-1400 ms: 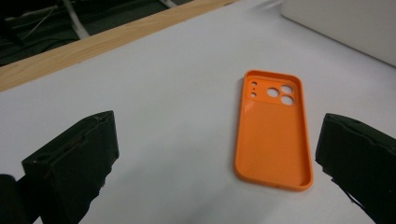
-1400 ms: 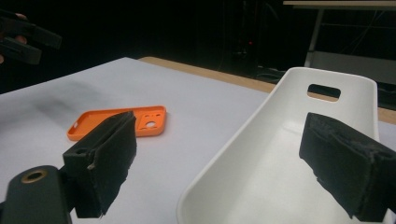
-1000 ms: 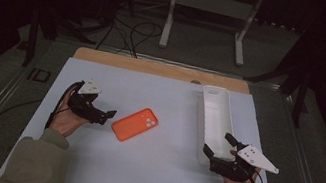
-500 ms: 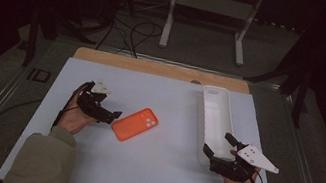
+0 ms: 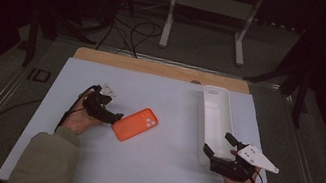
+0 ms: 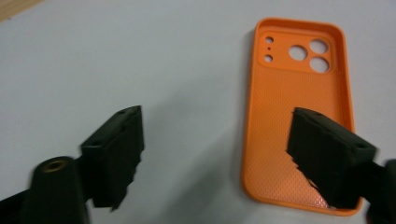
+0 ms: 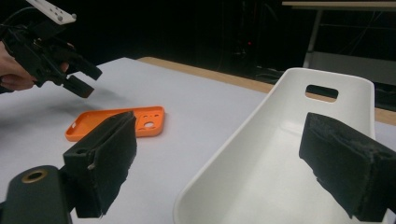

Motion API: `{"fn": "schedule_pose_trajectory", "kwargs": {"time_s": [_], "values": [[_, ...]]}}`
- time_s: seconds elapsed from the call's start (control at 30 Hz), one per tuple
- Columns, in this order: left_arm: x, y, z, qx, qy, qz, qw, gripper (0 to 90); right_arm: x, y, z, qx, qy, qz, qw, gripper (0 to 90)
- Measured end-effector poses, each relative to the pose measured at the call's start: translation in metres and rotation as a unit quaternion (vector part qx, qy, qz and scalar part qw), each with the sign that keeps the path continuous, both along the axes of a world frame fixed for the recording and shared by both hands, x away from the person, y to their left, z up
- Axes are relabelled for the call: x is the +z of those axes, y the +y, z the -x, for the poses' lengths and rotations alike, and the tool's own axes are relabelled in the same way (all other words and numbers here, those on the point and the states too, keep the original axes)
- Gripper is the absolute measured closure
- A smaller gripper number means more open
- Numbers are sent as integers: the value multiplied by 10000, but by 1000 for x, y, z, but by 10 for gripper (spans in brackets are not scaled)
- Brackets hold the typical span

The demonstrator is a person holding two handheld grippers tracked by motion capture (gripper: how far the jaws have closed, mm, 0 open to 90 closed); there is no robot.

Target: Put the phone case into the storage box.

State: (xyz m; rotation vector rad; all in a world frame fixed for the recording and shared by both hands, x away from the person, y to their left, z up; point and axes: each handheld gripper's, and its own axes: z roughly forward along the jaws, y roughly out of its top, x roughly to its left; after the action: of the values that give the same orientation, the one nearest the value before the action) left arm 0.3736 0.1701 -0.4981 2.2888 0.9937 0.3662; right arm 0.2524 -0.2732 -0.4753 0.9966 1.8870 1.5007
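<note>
The orange phone case (image 5: 135, 124) lies flat a little left of the middle of the high view, hollow side up, its long axis running diagonally from lower left to upper right, with the camera cut-outs at the upper-right end. In the left gripper view it stands nearly upright in the right half of the frame, cut-outs at the top. It is a thin, round-cornered shell with a raised rim and a finely dotted inner face. The left gripper (image 5: 115, 118) sits at the case's lower-left end; its jaws have just been closing, yet stand apart, one over the bare surface and the other above the case's lower part, with the case's left edge between them and no pad pressing on it. The right gripper (image 5: 218, 147), at the lower right of the high view, is open, astride the near rim of a long white tray (image 5: 214, 111), a smooth, glossy trough with a slot handle at its far end. Everything rests on a matte white board (image 5: 151, 176) with a wooden strip (image 5: 155, 67) along its far edge. Beyond lie a dark room, floor cables (image 5: 133, 33) and a pale metal stand (image 5: 211, 8).
</note>
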Motion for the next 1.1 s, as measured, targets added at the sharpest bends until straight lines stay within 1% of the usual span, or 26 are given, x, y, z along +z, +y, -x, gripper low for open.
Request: {"fn": "schedule_pose_trajectory", "kwargs": {"time_s": [0.03,0.07,0.1,0.13,0.17,0.2,0.23,0.27,0.3,0.33,0.37,0.4,0.43,0.47,0.5,0.53,0.6,0.63,0.67,0.7,0.73,0.77,0.8,0.93,1.1], "values": [[0,0,0,0,0,0,10000,272,0,0,0,2,1,7,10000,109],[-1,-1,0,-6,19,-32,10000,272,0,0,0,2,1,7,10000,109],[-2,-2,0,-26,46,-55,10000,304,0,0,0,5,-1,10,10000,109],[-4,-3,-1,-105,129,-71,9998,369,0,0,0,11,0,13,10000,109],[-4,-3,-1,-105,129,-71,9998,400,0,0,0,11,0,13,10000,109],[-7,-4,-1,-149,204,-115,9996,437,0,0,0,11,3,11,10000,109],[-7,-4,-1,-149,204,-115,9996,466,0,0,0,11,3,11,10000,109],[-9,-5,-2,-202,280,-147,9993,506,0,0,0,5,0,13,10000,109],[-9,-5,-2,-202,280,-147,9993,533,0,0,0,5,0,13,10000,109],[-11,-6,-2,-231,342,-133,9991,570,0,0,0,4,1,16,10000,109],[-11,-6,-2,-231,342,-133,9991,599,0,0,0,4,1,16,10000,109],[-13,-8,-3,-262,406,-162,9987,632,0,0,0,-2,6,11,10000,110],[-13,-8,-3,-262,406,-162,9987,654,0,0,0,-2,6,11,10000,110],[-15,-9,-4,-308,491,-145,9982,686,0,0,-1,-1,1,13,10000,109],[-15,-9,-4,-308,491,-145,9982,704,0,0,-1,-1,1,13,10000,109],[-17,-11,-5,-323,533,-185,9979,704,0,0,0,-4,5,13,10000,109],[-20,-12,-6,-360,614,-223,9972,769,0,0,0,-3,0,16,10000,110],[-20,-12,-6,-360,614,-223,9972,784,0,0,0,-3,0,16,10000,110],[-21,-13,-7,-359,666,-200,9969,802,0,0,0,-6,-2,14,10000,110],[-21,-13,-7,-359,666,-200,9969,818,0,0,0,-6,-2,14,10000,110],[-23,-15,-7,-390,717,-228,9964,835,0,0,0,-15,1,7,10000,110],[-23,-15,-7,-390,717,-228,9964,844,0,0,0,-15,1,7,10000,110],[-23,-16,-8,-397,759,-203,9961,858,0,0,0,-12,-4,13,10000,110],[-23,-17,-9,-365,820,-223,9957,872,0,0,0,-7,-5,24,10000,110],[-22,-18,-10,-342,822,-293,9956,894,0,0,0,-13,1,25,10000,110]]}}
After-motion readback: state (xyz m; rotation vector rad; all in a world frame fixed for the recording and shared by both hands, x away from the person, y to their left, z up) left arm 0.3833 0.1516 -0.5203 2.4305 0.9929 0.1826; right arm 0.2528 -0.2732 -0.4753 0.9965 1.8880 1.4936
